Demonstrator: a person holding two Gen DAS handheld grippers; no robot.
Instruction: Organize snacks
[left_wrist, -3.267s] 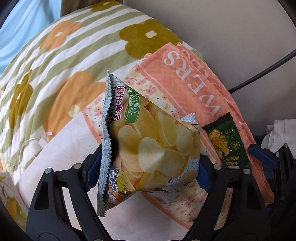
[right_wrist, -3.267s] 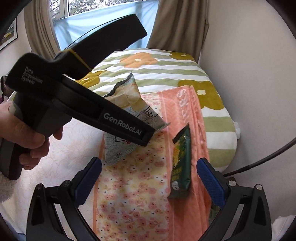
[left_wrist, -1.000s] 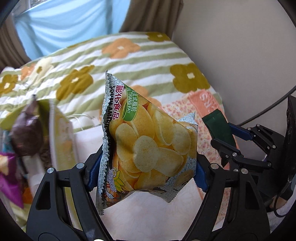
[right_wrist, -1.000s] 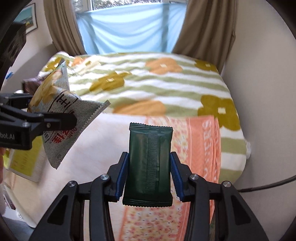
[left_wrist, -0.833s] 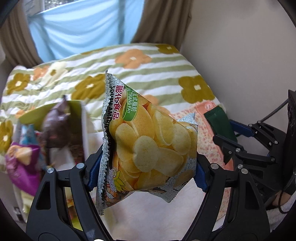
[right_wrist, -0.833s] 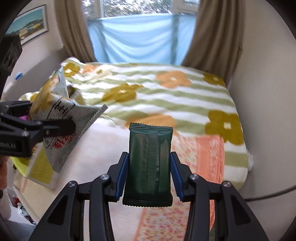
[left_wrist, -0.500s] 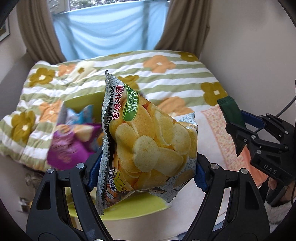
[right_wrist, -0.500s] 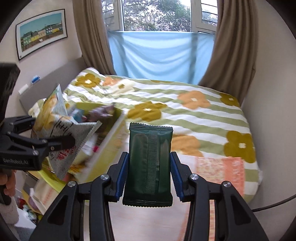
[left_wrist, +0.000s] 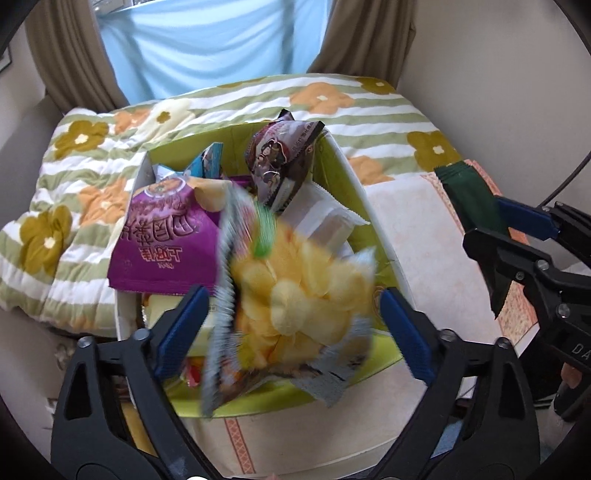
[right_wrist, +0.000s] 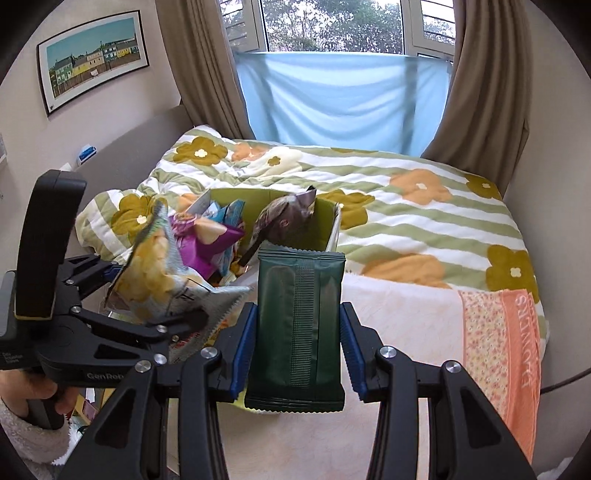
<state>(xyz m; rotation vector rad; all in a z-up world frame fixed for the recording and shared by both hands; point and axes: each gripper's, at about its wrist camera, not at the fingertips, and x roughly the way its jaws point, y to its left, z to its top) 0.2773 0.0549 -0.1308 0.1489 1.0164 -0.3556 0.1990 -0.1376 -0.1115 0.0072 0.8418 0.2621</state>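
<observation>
Over the lime-green cardboard box (left_wrist: 369, 206), the left tongs (left_wrist: 291, 321) are opening, dropping the yellow crisp bag (left_wrist: 295, 302). The right tongs (right_wrist: 297, 354), clenched on the dark green wrapper (right_wrist: 299, 325), should release theirs next.

a home bedroom: a bed with a flowered quilt (right_wrist: 424, 206), curtained window (right_wrist: 332, 26), framed picture (right_wrist: 92, 55).
</observation>
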